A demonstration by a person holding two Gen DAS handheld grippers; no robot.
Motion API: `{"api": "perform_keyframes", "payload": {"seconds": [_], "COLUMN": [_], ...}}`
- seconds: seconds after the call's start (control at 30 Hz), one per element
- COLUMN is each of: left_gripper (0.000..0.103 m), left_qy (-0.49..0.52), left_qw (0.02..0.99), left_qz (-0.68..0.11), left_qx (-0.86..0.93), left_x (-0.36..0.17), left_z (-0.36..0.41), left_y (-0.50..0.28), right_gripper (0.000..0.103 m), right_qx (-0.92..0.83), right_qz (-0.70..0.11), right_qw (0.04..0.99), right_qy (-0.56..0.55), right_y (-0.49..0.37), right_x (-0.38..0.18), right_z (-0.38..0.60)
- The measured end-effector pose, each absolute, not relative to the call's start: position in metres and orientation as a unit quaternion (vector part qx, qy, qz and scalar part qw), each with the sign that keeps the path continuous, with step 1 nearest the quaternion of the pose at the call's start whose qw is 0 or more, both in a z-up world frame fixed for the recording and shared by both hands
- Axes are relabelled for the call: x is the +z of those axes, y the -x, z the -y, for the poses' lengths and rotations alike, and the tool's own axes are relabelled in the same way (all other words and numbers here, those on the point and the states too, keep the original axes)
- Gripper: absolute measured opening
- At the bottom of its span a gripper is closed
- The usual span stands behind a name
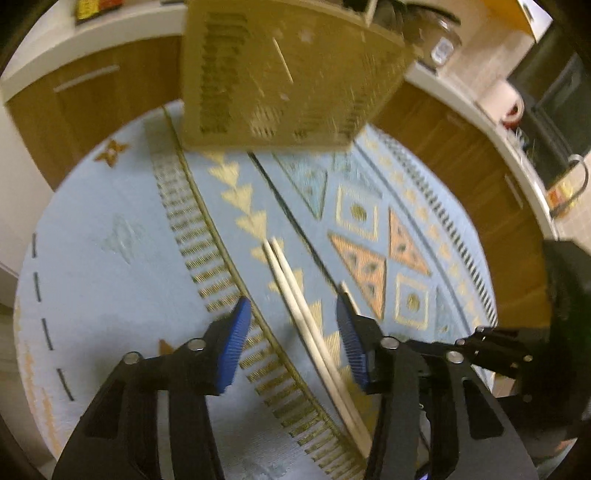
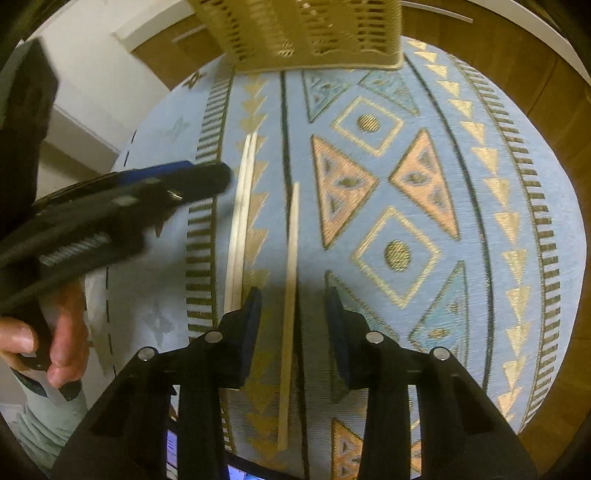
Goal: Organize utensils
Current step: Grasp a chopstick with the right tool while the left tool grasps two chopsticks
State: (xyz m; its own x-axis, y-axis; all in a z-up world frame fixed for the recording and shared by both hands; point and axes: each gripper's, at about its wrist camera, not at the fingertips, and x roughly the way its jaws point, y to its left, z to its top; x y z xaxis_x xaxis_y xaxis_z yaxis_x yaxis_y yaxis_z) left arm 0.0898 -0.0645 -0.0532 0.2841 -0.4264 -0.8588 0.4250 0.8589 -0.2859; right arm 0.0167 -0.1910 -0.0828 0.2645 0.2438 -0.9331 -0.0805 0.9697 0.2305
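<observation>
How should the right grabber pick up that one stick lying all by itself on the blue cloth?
Grip the single chopstick near its middle, coming straight down from above. It lies flat on the patterned cloth, long and thin, so only its two narrow sides offer a hold. The right gripper is open and already straddles it, fingers either side, so closing across its width probably works. The pair of chopsticks lies apart, to the left.

pair of chopsticks (image 2: 239,218): pale wood, flat on surface, side by side, touching
single chopstick (image 2: 290,306): pale, flat, just right of pair
basket (image 2: 306,33): tan perforated plastic, upright at far edge
</observation>
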Motion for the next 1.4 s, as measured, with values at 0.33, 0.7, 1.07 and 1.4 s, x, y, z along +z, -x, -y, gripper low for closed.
{"api": "perform_keyframes", "payload": {"seconds": [0.33, 0.7, 1.07, 1.4], "left_gripper": [0.033, 0.036, 0.011, 0.011], "left_qy": [-0.048, -0.165, -0.190, -0.159], "left_qw": [0.799, 0.817, 0.806, 0.790], "left_qz": [-0.543, -0.504, -0.489, -0.512], "left_qx": [-0.255, -0.228, -0.273, -0.297], "left_x": [-0.067, -0.067, -0.063, -0.063], "left_z": [0.089, 0.120, 0.112, 0.080], "left_y": [-0.078, -0.055, -0.047, -0.061], "right_gripper": [0.006, 0.005, 0.005, 0.005], "right_qx": [0.083, 0.049, 0.050, 0.061], "right_qz": [-0.587, -0.580, -0.581, -0.586], "right_qw": [0.805, 0.813, 0.811, 0.805], "right_qy": [0.001, -0.017, -0.041, -0.076], "right_y": [-0.003, 0.000, -0.001, -0.016], "right_x": [-0.091, -0.086, -0.082, -0.080], "right_z": [0.162, 0.211, 0.229, 0.243]}}
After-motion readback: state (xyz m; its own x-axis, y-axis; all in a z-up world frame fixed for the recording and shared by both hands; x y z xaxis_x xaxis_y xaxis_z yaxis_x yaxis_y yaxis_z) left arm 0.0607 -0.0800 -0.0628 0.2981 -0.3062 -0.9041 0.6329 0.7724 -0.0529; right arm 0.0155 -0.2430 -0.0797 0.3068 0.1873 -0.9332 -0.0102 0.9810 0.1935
